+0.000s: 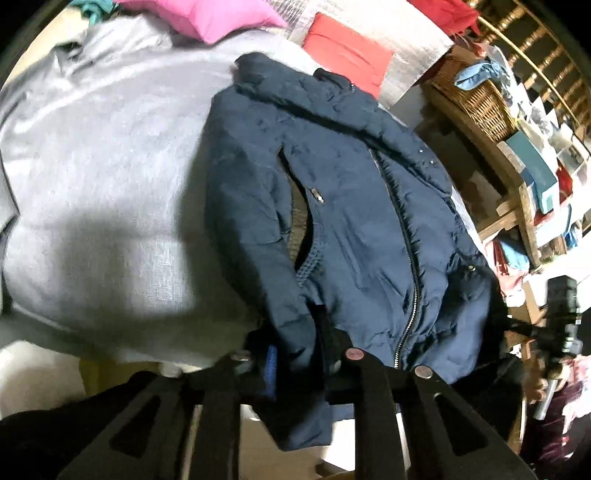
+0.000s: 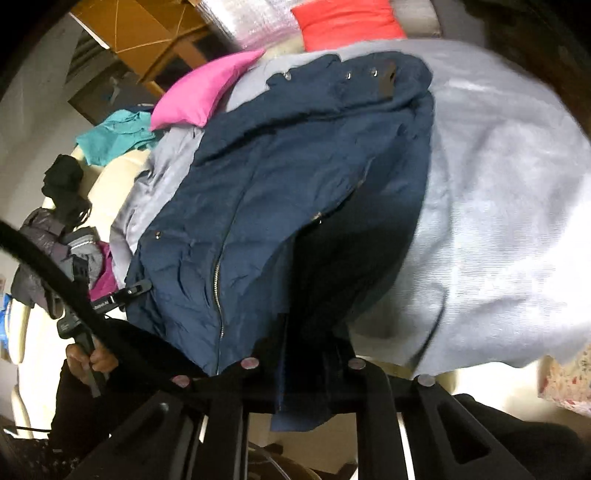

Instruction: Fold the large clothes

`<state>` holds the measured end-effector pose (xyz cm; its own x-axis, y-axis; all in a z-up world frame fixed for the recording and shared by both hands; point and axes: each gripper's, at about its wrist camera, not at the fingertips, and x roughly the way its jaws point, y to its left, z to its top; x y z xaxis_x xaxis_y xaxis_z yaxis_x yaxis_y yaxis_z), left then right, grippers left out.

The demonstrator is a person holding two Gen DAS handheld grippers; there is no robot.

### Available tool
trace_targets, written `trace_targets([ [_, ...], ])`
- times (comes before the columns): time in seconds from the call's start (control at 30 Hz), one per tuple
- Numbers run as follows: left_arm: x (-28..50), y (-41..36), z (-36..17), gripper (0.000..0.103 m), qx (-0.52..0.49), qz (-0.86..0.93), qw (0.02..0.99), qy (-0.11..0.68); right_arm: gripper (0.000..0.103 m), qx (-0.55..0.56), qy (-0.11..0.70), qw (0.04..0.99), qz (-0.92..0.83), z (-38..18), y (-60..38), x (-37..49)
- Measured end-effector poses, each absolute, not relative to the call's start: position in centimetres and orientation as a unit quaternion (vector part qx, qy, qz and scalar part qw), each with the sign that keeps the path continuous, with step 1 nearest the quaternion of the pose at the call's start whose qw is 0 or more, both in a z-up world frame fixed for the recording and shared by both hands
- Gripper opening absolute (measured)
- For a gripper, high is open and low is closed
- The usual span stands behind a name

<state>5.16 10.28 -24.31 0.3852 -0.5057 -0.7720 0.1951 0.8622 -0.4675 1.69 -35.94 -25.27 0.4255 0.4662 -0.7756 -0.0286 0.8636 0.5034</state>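
Note:
A navy padded jacket (image 1: 347,206) with a front zip lies on a grey sheet (image 1: 103,177), collar far, hem towards me. My left gripper (image 1: 295,365) is shut on the jacket's hem at its left corner; fabric hangs down between the fingers. In the right wrist view the same jacket (image 2: 266,206) lies on the sheet (image 2: 498,221). My right gripper (image 2: 303,365) is shut on the hem at the other corner, with dark fabric bunched between the fingers. The left gripper (image 2: 122,295) also shows at the left of the right wrist view, held by a hand.
Pink pillow (image 1: 221,14) and red pillow (image 1: 347,55) lie beyond the jacket. A wicker basket (image 1: 476,99) and cluttered wooden shelves stand at the right. A teal garment (image 2: 118,136) and a pile of dark clothes (image 2: 55,229) lie at the left.

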Motion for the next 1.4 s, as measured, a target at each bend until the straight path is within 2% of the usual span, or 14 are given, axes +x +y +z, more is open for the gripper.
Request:
trace_targets([
  [0.03,5.5,10.3,-25.4,0.032,-0.155,-0.209,0.807,0.530,0.022,0.226,0.530,0.806,0.136,-27.0,-36.1,2.3],
  [0.07,5.6,10.3,-26.2,0.036,-0.154,-0.204,0.799,0.545,0.030,0.232,0.536,0.802,0.130,-28.1,-36.4,2.5],
  [0.2,6.2,9.6,-27.0,0.037,-0.143,-0.204,0.791,0.558,0.031,0.297,0.535,0.781,0.128,-30.6,-37.7,3.0],
  [0.23,6.2,9.5,-26.8,0.035,-0.143,-0.208,0.794,0.554,0.031,0.295,0.533,0.782,0.132,-30.2,-37.7,2.9],
  [0.27,6.2,9.5,-26.6,0.030,-0.141,-0.210,0.796,0.550,0.026,0.286,0.526,0.790,0.134,-29.6,-37.7,2.7],
  [0.3,6.4,9.3,-26.5,0.018,-0.137,-0.207,0.799,0.548,0.019,0.277,0.521,0.795,0.137,-29.0,-37.8,2.3],
  [0.33,6.4,9.3,-26.4,0.017,-0.137,-0.207,0.800,0.546,0.017,0.266,0.515,0.803,0.141,-28.1,-37.6,2.3],
  [0.4,6.9,9.6,-25.6,0.016,-0.162,-0.226,0.795,0.540,0.014,0.253,0.491,0.819,0.155,-25.7,-36.9,1.9],
  [0.57,7.3,10.1,-20.5,0.013,-0.169,-0.275,0.808,0.493,0.012,0.265,0.407,0.850,0.202,-19.4,-37.2,2.5],
  [0.67,8.6,10.1,-17.2,0.012,-0.181,-0.298,0.815,0.462,0.012,0.273,0.377,0.860,0.208,-17.5,-37.5,4.1],
  [0.9,14.4,9.4,-14.2,0.012,-0.226,-0.301,0.822,0.428,0.012,0.322,0.326,0.868,0.192,-16.5,-40.1,8.1],
  [1.4,28.6,9.1,-15.5,0.011,-0.332,-0.200,0.839,0.383,0.012,0.482,0.239,0.836,0.108,-18.9,-49.0,21.5],
])
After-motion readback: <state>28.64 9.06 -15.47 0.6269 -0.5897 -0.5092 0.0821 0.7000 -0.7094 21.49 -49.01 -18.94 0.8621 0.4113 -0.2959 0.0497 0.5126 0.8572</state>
